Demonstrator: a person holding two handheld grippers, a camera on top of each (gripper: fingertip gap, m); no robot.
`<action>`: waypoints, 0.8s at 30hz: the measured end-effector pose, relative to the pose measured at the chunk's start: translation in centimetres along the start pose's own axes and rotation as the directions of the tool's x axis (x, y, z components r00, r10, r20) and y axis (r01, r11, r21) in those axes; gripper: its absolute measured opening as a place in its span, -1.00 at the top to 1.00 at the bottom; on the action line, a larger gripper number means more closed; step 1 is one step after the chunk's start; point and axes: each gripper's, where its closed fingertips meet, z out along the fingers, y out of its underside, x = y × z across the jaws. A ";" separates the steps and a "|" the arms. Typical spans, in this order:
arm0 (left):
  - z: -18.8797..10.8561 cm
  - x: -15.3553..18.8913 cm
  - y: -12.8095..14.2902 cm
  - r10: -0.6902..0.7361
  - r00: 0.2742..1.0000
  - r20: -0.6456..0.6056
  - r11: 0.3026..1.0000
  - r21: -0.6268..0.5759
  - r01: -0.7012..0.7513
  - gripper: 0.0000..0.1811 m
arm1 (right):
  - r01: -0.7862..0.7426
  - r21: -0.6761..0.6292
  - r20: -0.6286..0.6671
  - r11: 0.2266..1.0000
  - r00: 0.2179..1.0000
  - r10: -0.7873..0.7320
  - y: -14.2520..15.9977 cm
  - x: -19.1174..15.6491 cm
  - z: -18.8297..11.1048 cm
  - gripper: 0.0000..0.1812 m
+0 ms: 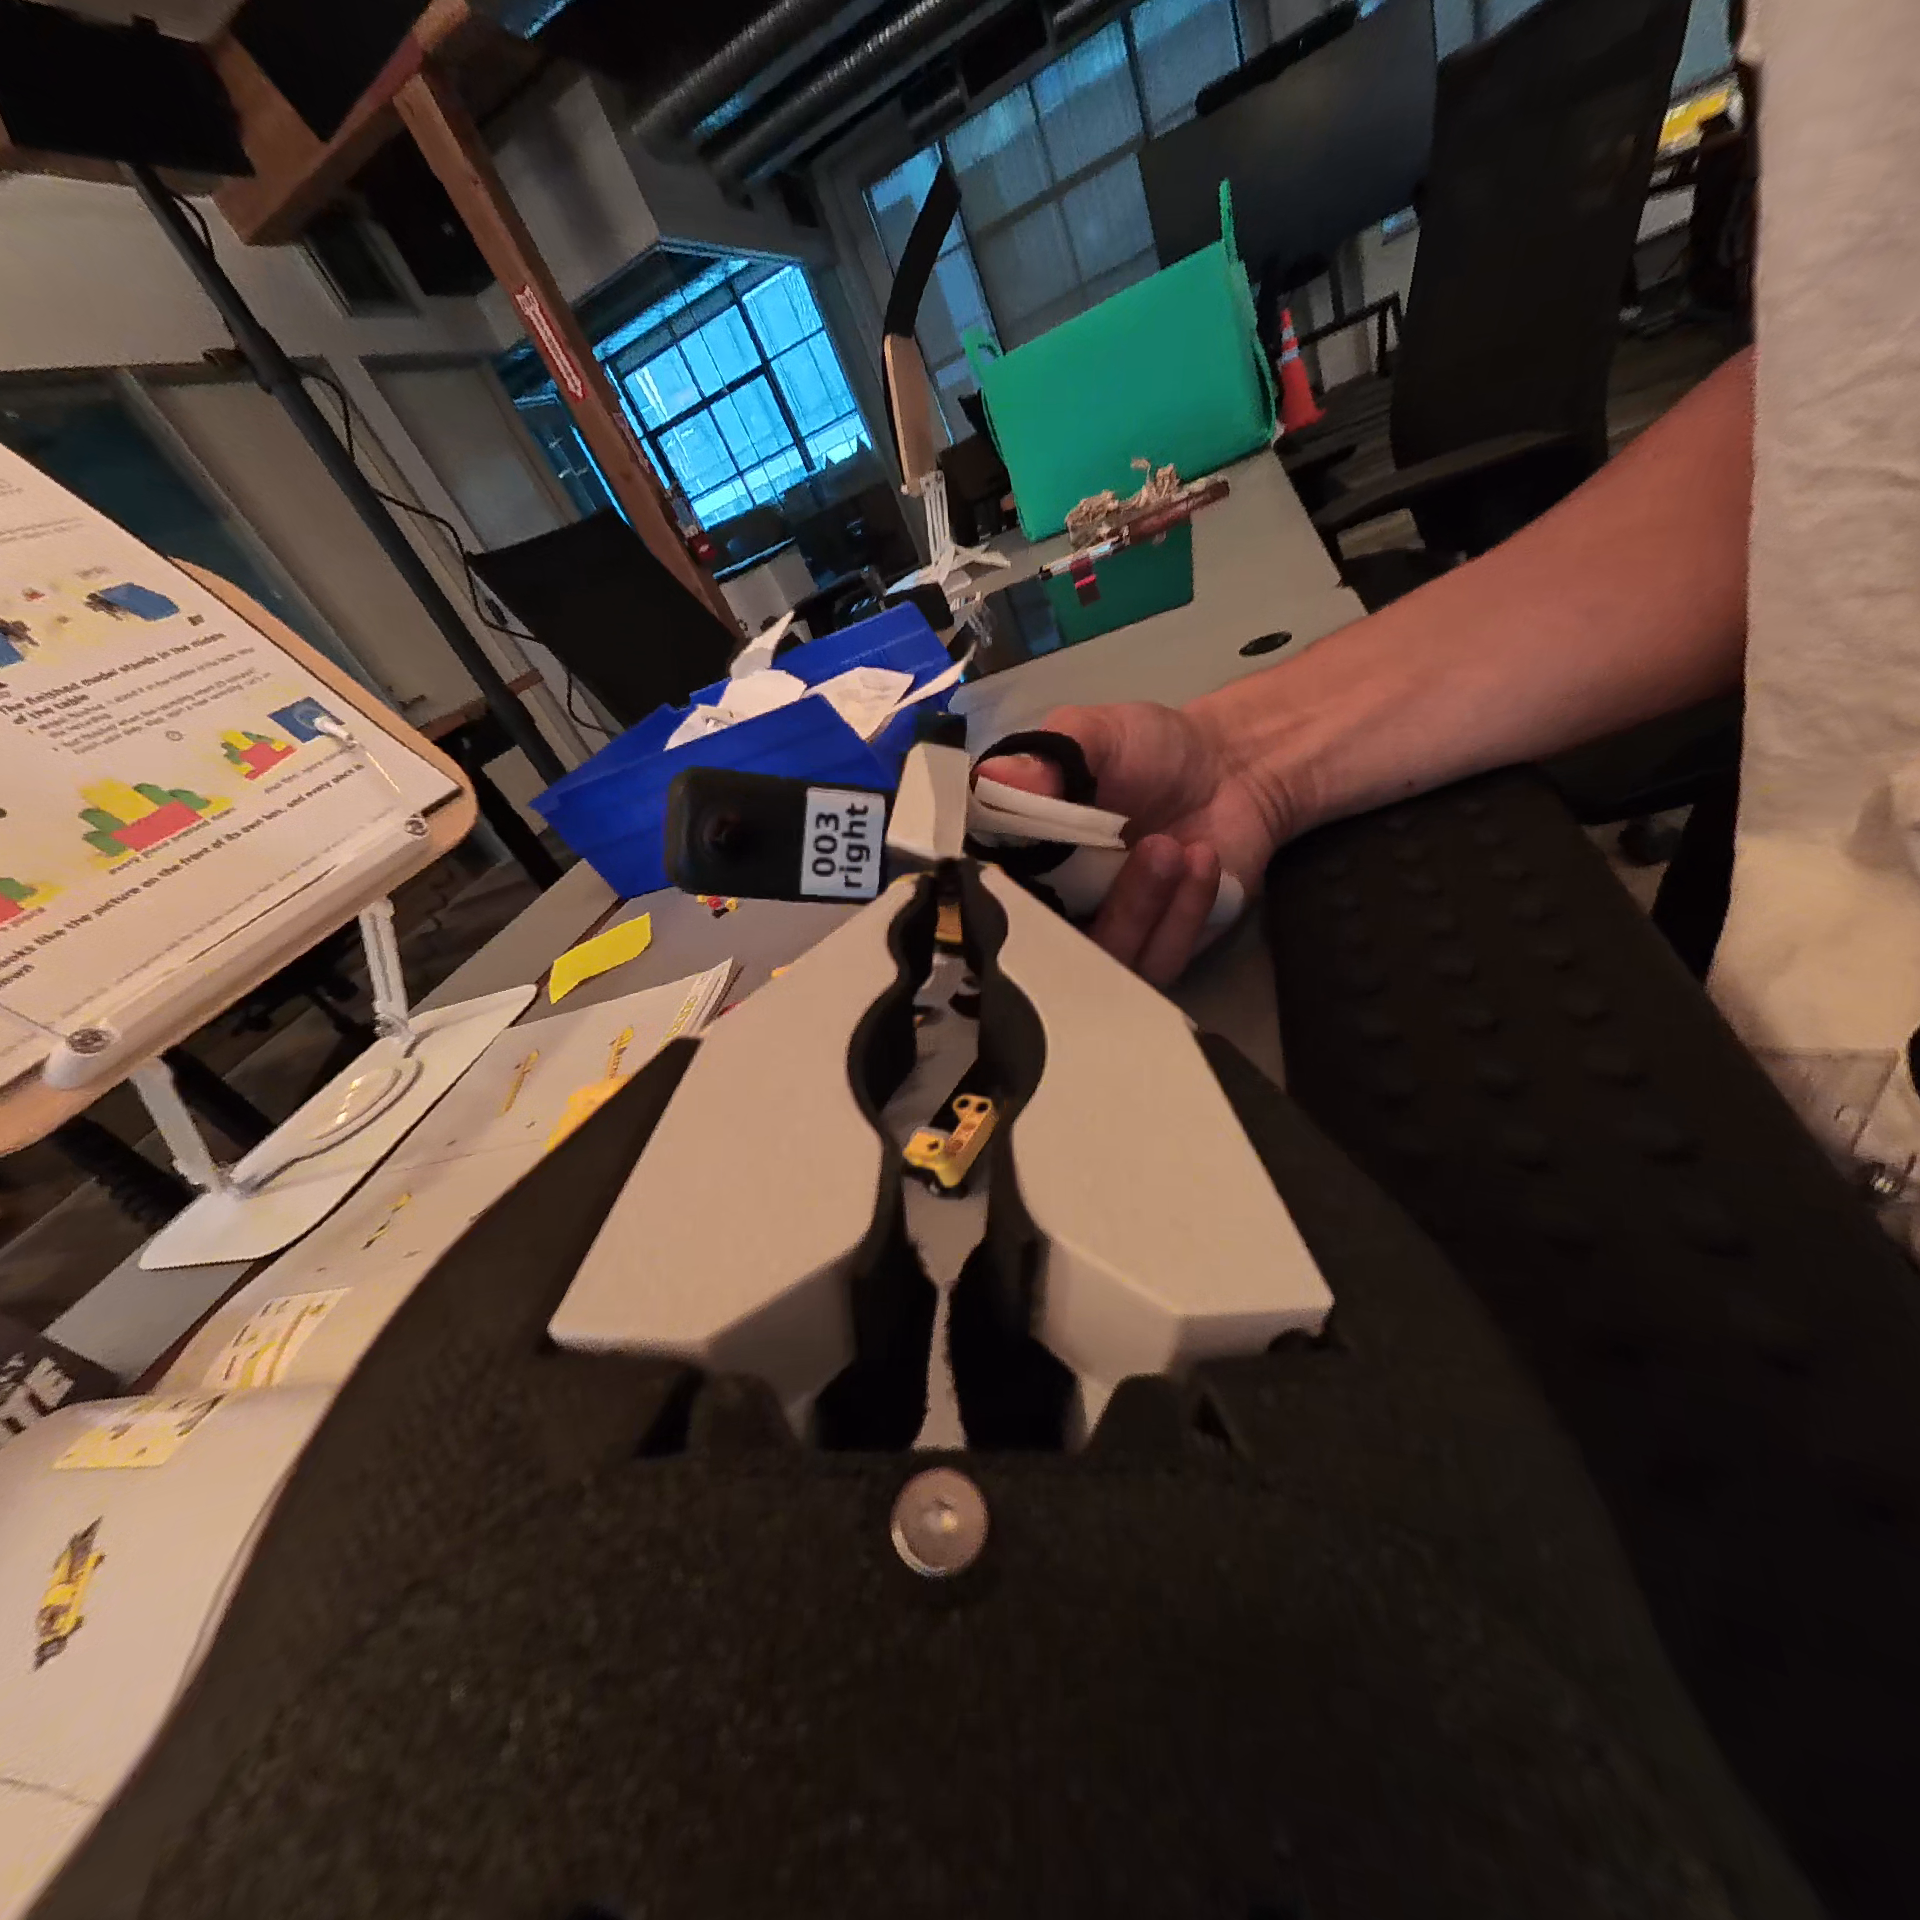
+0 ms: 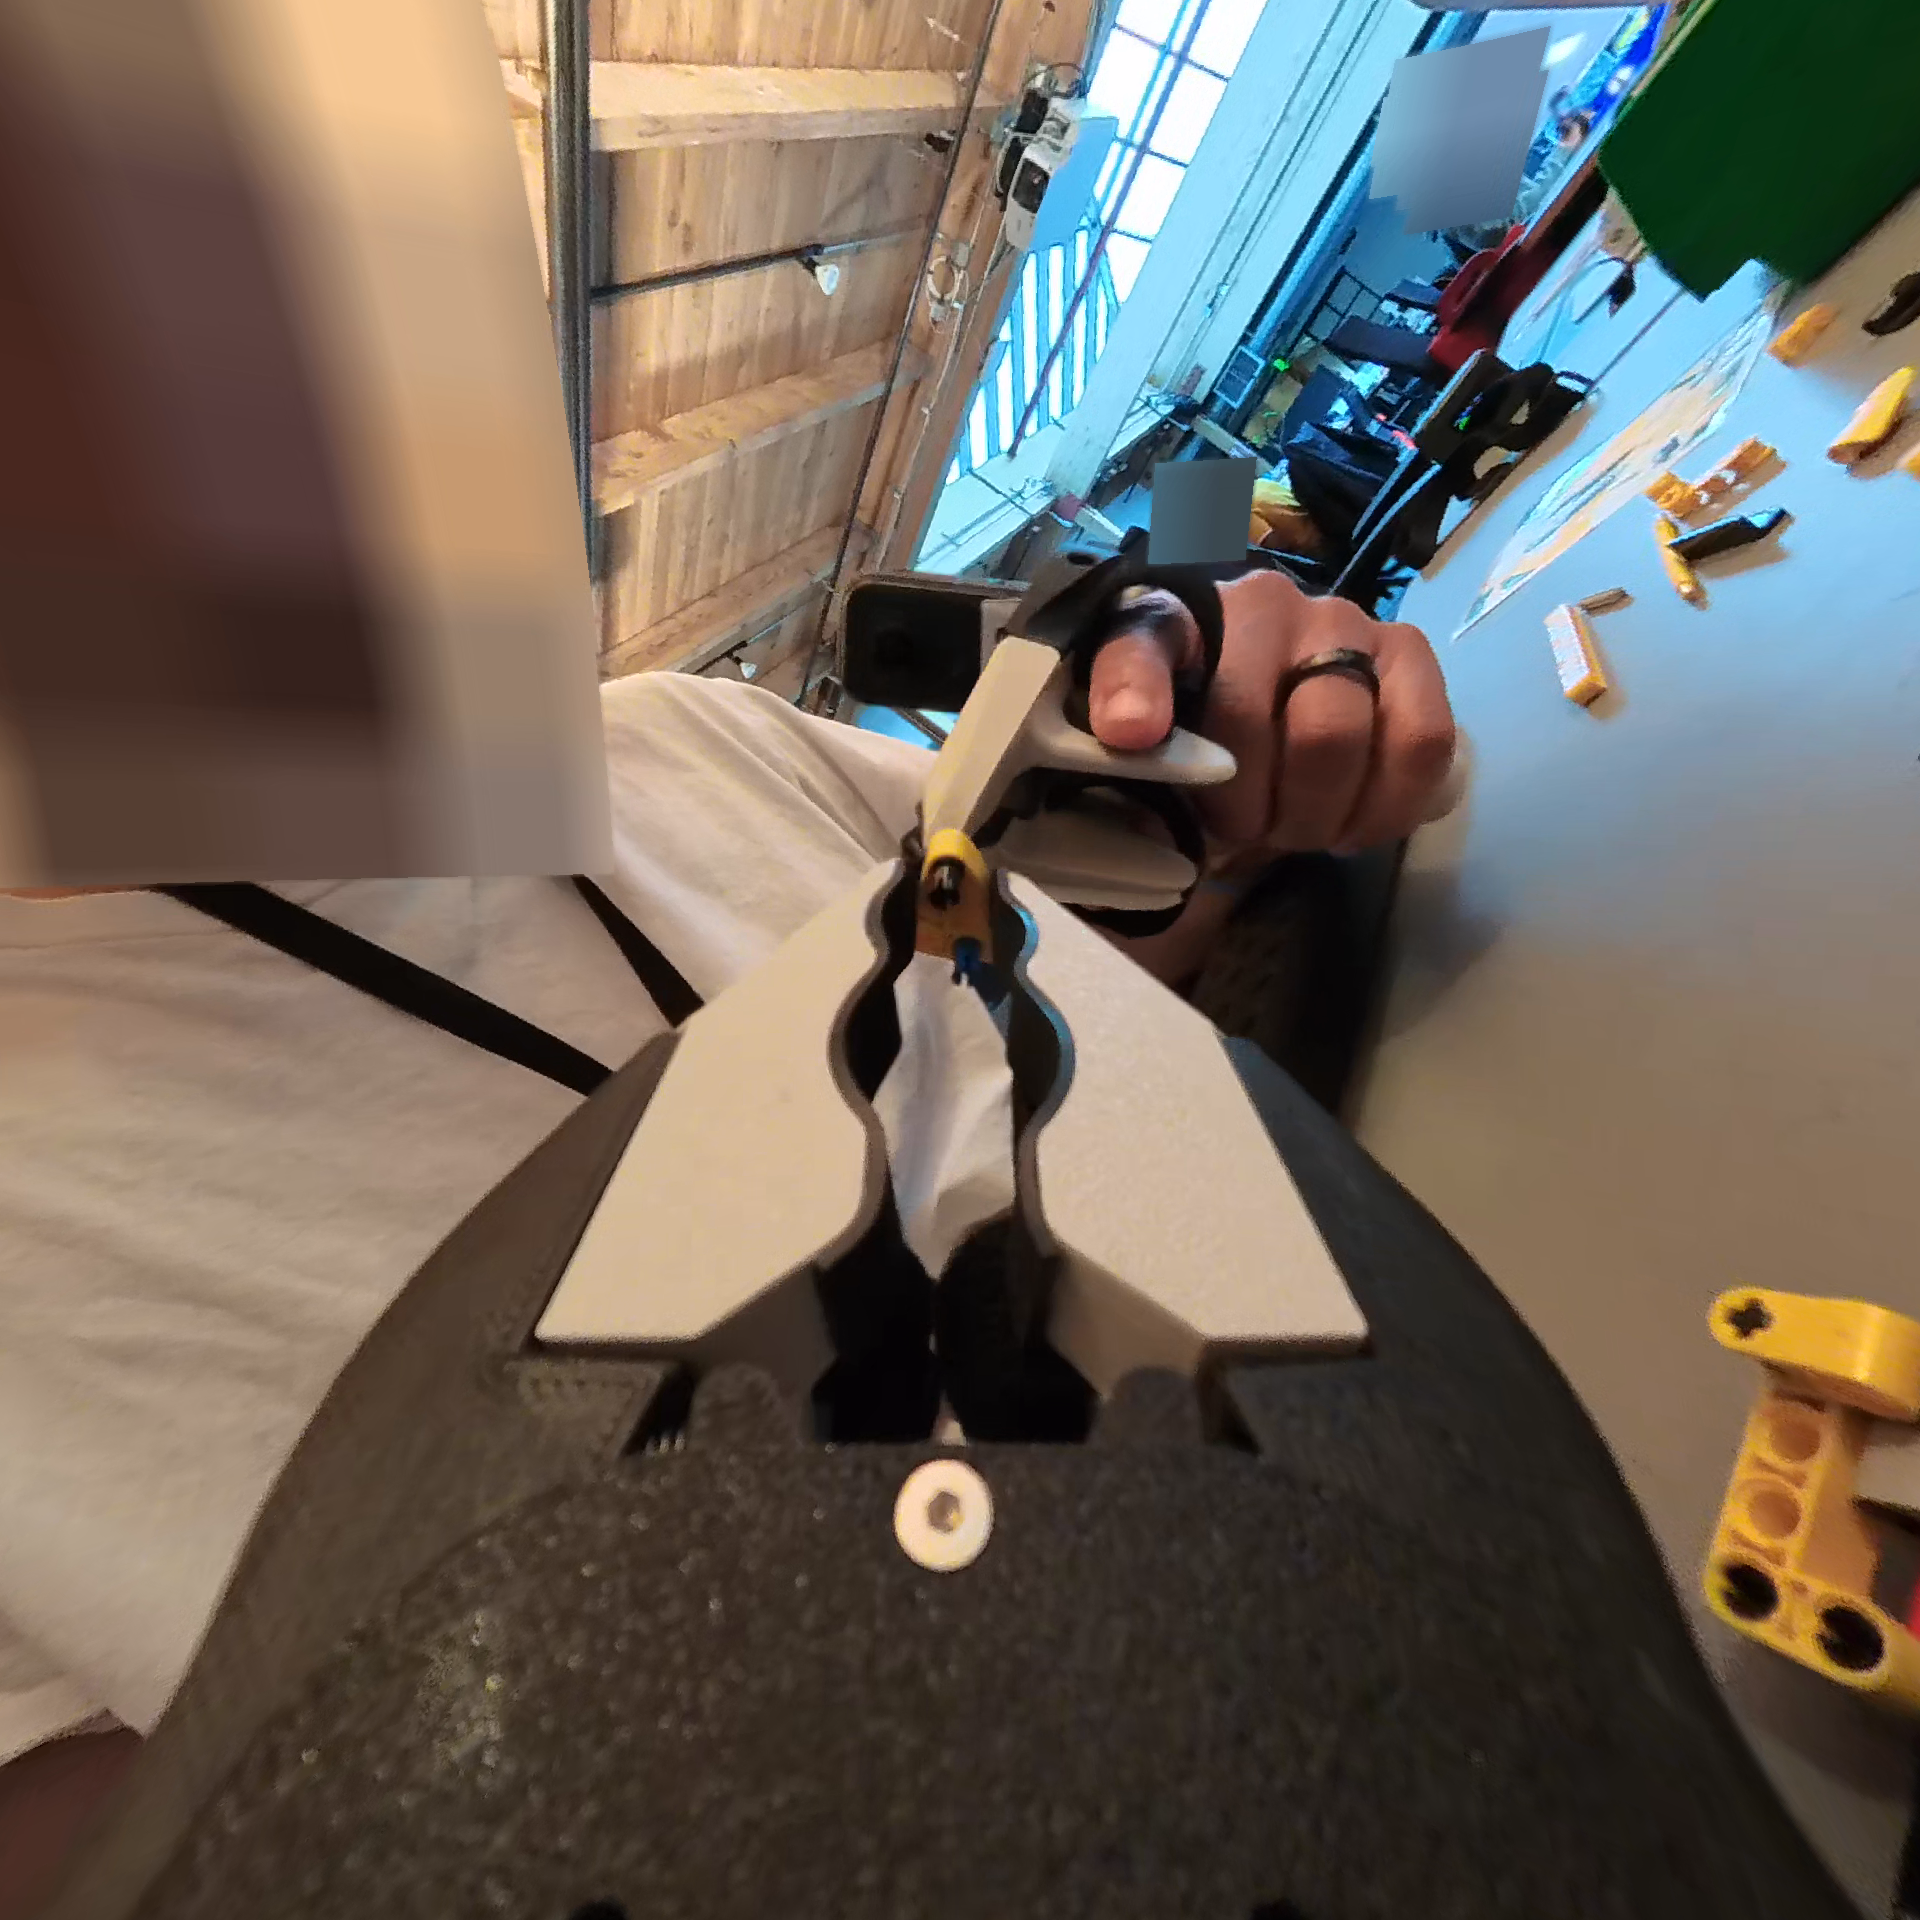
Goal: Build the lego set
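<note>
Close in front of the person, over the edge of the counter (image 2: 1558,935), the two grippers meet tip to tip. The right gripper (image 2: 948,883) is closed on a small yellow piece (image 2: 948,914), and the left gripper (image 1: 940,894) comes to the same piece from the other side. Its jaws stand very narrow, but I cannot tell if they really pinch something. I think the step in hand is to seat a pin into this piece. To do it well, the right side should hold firm and not turn, the push should go straight along the hole, and the pressure should be gentle so that the small part does not jump out and fall on the person's lap. The piece is yellow, short and rounded at the top, with a black pin (image 2: 940,883) in its upper hole and a blue pin (image 2: 971,961) that sticks out below. A little farther, on the counter at the right, a partly built yellow assembly (image 2: 1808,1507) of beams with round holes waits. Beyond it lie loose yellow and black pieces (image 2: 1579,655) beside the open instruction booklet (image 2: 1621,488). Farther back stand a blue bin (image 1: 779,748) with crumpled papers and a green box (image 1: 1122,416).
</note>
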 end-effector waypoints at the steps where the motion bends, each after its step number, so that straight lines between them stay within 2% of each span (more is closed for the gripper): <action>1: 0.0 -0.1 -0.2 -0.026 1.000 -0.001 1.000 0.013 0.026 0.95 | 0.009 0.004 0.012 1.000 1.000 -0.009 -0.1 -0.2 0.1 0.86; 4: 0.1 -0.5 -0.8 -0.117 0.993 0.001 0.992 0.046 0.117 0.94 | 0.065 0.023 0.018 0.998 0.998 -0.065 -0.6 -0.7 0.2 0.86; 6: 0.0 -1.0 -0.9 -0.188 0.982 0.003 0.981 0.050 0.188 0.95 | 0.142 0.037 -0.035 0.989 0.989 -0.141 -1.1 -0.6 0.1 0.86; 9: -0.4 -2.1 -0.8 -0.418 0.908 -0.039 0.906 0.063 0.419 0.95 | 0.283 0.046 -0.149 0.958 0.950 -0.274 -2.1 -0.1 0.1 0.86; 12: -2.2 -4.3 0.0 -0.598 0.801 -0.036 0.797 0.082 0.598 0.95 | 0.408 -0.004 -0.318 0.913 0.865 -0.388 -2.7 1.4 -0.5 0.86; 14: -3.8 -5.0 3.0 -0.634 0.772 0.052 0.768 -0.074 0.636 0.95 | 0.437 -0.063 -0.411 0.897 0.808 -0.423 -2.5 2.6 -0.8 0.86; 16: -6.8 -5.4 8.2 -0.536 0.810 0.237 0.734 -0.343 0.586 0.95 | 0.443 -0.123 -0.463 0.888 0.766 -0.446 -2.0 3.5 -0.9 0.86; 18: -10.3 -4.8 12.3 -0.461 0.822 0.334 0.601 -0.563 0.566 0.95 | 0.451 -0.170 -0.468 0.876 0.745 -0.475 -1.6 3.7 -0.5 0.86; 20: -12.4 -4.0 14.2 -0.453 0.817 0.356 0.496 -0.661 0.563 0.95 | 0.449 -0.198 -0.461 0.871 0.741 -0.487 -1.2 3.8 -0.2 0.85; 24: -13.8 -3.5 14.9 -0.393 0.855 0.338 0.433 -0.753 0.496 0.95 | 0.453 -0.203 -0.447 0.868 0.746 -0.493 -0.8 3.4 0.1 0.85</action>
